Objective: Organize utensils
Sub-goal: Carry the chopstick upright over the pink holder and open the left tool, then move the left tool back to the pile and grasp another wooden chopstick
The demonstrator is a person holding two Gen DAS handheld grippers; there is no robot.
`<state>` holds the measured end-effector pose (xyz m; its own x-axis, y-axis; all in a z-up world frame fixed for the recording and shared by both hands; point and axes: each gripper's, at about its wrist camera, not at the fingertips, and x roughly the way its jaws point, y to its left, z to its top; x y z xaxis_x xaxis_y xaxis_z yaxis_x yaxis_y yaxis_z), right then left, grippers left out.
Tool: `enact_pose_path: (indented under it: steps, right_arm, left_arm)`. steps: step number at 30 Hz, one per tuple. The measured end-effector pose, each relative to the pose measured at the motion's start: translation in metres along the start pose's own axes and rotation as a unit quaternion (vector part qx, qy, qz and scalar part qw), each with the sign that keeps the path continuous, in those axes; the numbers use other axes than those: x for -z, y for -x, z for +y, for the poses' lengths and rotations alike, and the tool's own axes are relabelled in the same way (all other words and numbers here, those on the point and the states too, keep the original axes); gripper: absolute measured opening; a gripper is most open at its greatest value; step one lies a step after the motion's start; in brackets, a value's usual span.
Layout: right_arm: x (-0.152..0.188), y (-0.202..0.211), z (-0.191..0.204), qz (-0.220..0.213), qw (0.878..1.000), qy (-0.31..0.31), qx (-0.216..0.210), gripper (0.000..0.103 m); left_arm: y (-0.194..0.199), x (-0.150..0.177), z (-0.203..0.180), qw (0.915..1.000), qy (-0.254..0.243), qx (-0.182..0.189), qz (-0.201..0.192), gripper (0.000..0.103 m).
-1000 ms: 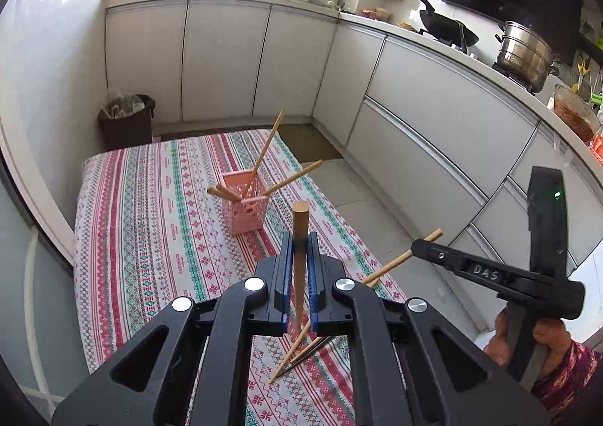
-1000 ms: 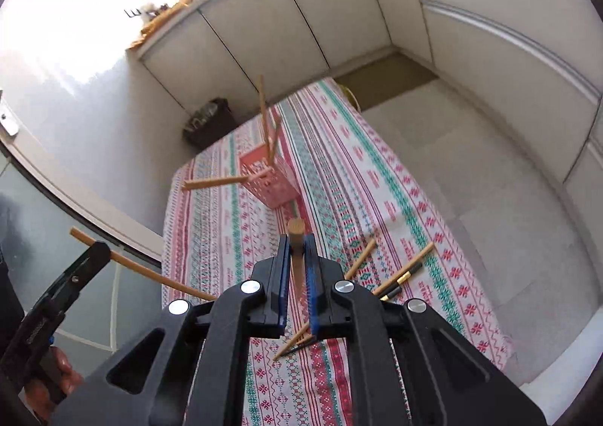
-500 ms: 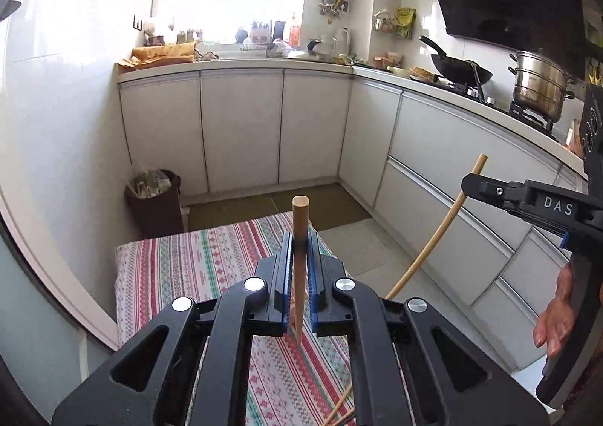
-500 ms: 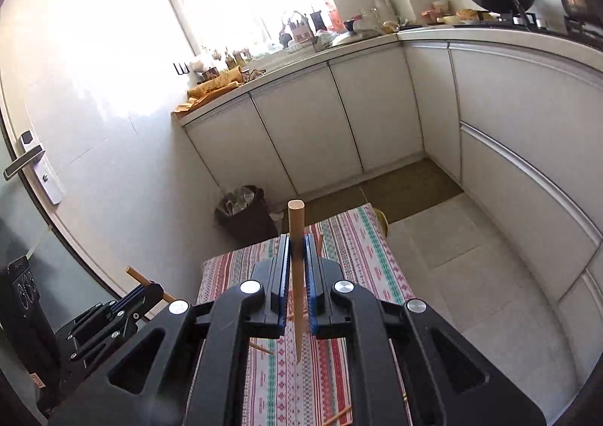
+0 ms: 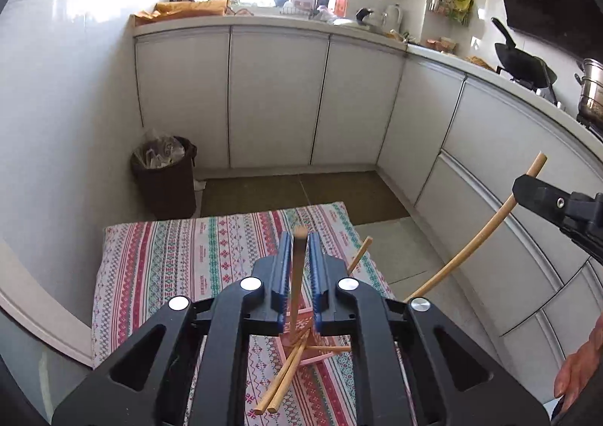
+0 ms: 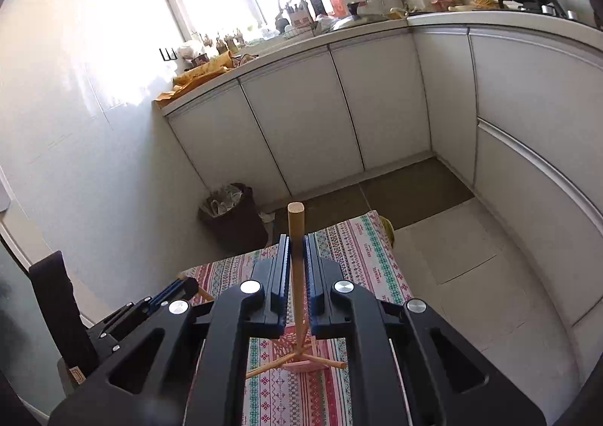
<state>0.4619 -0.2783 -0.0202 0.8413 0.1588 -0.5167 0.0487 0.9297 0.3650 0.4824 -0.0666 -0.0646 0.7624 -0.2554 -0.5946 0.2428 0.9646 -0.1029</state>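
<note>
In the left wrist view a wooden chopstick [image 5: 297, 275] stands upright between the blue pads of my left gripper [image 5: 299, 242]. Its jaws are opening, with a thin gap on each side of the stick. The stick's lower end reaches into the pink holder [image 5: 301, 348], where other chopsticks lean out. At the right edge my right gripper [image 5: 554, 201] carries a second chopstick [image 5: 471, 237]. In the right wrist view that gripper [image 6: 296, 242] is shut on the chopstick [image 6: 296, 237], which hangs above the pink holder [image 6: 301, 363]. My left gripper [image 6: 166, 299] shows at lower left.
The holder stands on a small table with a striped patterned cloth [image 5: 169, 256]. A dark bin [image 5: 166, 173] sits on the floor behind it. White cabinets [image 5: 279, 98] ring the room; a wok [image 5: 524, 64] and a pot [image 5: 591, 90] sit on the right counter. A hand [image 5: 576, 369] shows at lower right.
Both grippers moved forward until the pink holder sits right beneath their jaws. The left pads have parted from their chopstick. The right gripper keeps its stick clamped.
</note>
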Motion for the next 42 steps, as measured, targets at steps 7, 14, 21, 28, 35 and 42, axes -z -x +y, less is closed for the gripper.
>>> enact_pose_path:
  steps: [7,14,21,28,35,42]
  right_arm:
    - [0.006,-0.023,0.005,0.005,1.0,0.003,0.002,0.008]
    - [0.01,-0.026,0.021,-0.001,1.0,0.016,0.004,0.008]
    - [0.027,-0.047,0.029,0.022,0.999,0.02,0.012,0.008]
    - [0.037,-0.058,0.03,0.032,0.999,0.006,0.018,0.064]
    - [0.029,-0.034,0.011,-0.011,0.999,-0.028,0.028,0.084]
    - [0.036,0.023,-0.023,-0.067,0.994,-0.071,0.045,0.096]
  left_arm:
    - [0.057,-0.007,0.024,0.9971,0.026,0.001,-0.071,0.039]
    - [0.111,-0.015,0.047,0.9902,0.06,-0.011,-0.125,0.046]
    - [0.094,-0.004,0.057,0.9925,0.073,-0.027,-0.095,0.046]
    - [0.093,0.001,0.069,0.9917,0.084,-0.033,-0.091,0.048]
    - [0.097,0.002,0.067,0.9923,0.082,-0.027,-0.089,0.051]
    - [0.11,0.013,0.052,0.9946,0.058,-0.012,-0.085,0.065]
